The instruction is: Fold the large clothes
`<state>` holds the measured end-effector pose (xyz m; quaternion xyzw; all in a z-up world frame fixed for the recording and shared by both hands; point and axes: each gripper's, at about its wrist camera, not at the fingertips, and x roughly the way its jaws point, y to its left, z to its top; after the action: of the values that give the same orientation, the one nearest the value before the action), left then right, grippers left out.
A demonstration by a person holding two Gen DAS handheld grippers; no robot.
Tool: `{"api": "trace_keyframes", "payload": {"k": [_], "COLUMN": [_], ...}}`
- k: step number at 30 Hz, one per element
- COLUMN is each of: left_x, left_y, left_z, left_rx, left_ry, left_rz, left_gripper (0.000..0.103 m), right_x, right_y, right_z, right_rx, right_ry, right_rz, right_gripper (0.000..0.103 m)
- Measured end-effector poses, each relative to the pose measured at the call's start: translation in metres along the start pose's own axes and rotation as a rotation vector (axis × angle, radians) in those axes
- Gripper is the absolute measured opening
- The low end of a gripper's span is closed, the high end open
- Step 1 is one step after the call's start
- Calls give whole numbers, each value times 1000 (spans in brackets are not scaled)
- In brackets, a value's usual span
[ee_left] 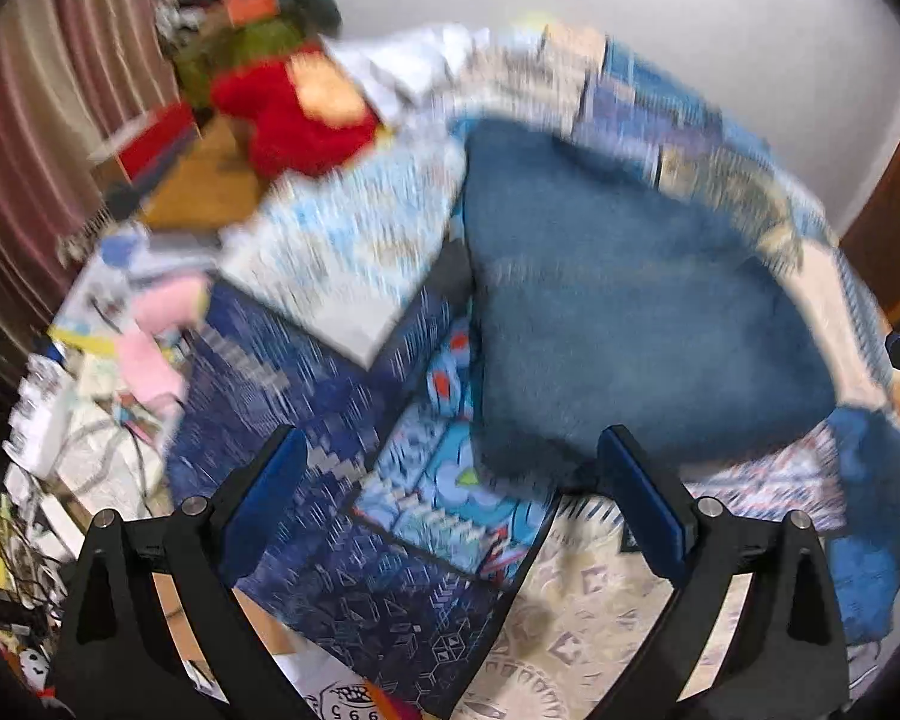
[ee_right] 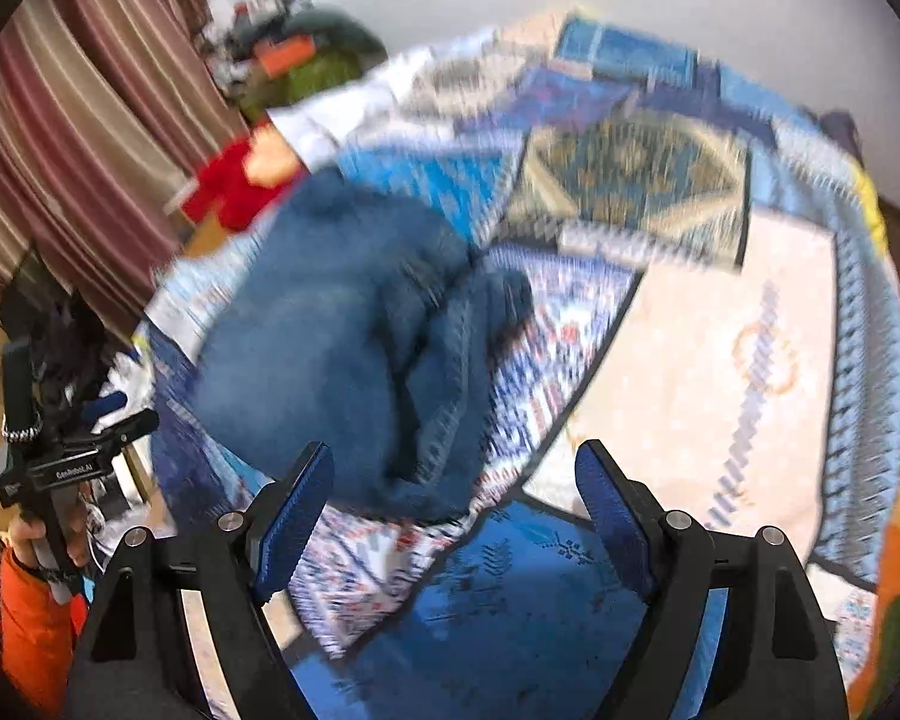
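A blue denim garment (ee_left: 630, 300) lies folded in a heap on a patchwork bed cover (ee_left: 342, 240). It also shows in the right wrist view (ee_right: 342, 324), bunched with a fold at its right side. My left gripper (ee_left: 456, 492) is open and empty, just short of the garment's near edge. My right gripper (ee_right: 456, 498) is open and empty, close over the garment's near corner. The left gripper's body (ee_right: 60, 456) shows at the far left of the right wrist view, held in a hand. Both views are blurred by motion.
A red plush toy (ee_left: 294, 114) and a green bag (ee_right: 324, 72) lie beyond the bed's far left corner. Striped curtains (ee_right: 78, 120) hang at the left. Papers, cables and pink cloth (ee_left: 150, 330) clutter the floor left of the bed. A pale wall stands behind.
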<state>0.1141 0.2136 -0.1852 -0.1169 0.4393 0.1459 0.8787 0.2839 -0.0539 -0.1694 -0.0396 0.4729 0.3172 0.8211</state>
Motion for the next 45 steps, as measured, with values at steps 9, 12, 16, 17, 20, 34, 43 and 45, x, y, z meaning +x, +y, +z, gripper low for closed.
{"api": "trace_keyframes", "payload": {"k": [9, 12, 16, 17, 20, 34, 43, 45], "left_x": [-155, -193, -227, -232, -243, -238, -237, -236], "left_y": [-45, -60, -75, -78, -87, -86, -84, -84], "left_z": [32, 27, 14, 10, 1, -12, -15, -15], "left_rx": [59, 81, 103, 106, 113, 59, 56, 58], "left_ry": [-454, -568, -678, -696, -730, -699, -695, -693], "left_rz": [-131, -174, -190, -190, -187, -150, -145, -143], "left_gripper": [99, 99, 99, 99, 99, 103, 103, 103], "right_x": [-134, -170, -204, -210, -221, -223, -219, -218], "right_y": [70, 90, 112, 118, 128, 143, 145, 146], "right_z": [10, 4, -12, -17, -31, -60, -58, -57], "right_rx": [-93, -108, -133, -141, -156, -155, -174, -176], "right_ry": [-429, -546, -658, -680, -723, -710, -695, -691], "right_rz": [89, 106, 109, 100, 69, -46, -65, -68], "right_gripper": [81, 81, 81, 81, 81, 103, 103, 103]}}
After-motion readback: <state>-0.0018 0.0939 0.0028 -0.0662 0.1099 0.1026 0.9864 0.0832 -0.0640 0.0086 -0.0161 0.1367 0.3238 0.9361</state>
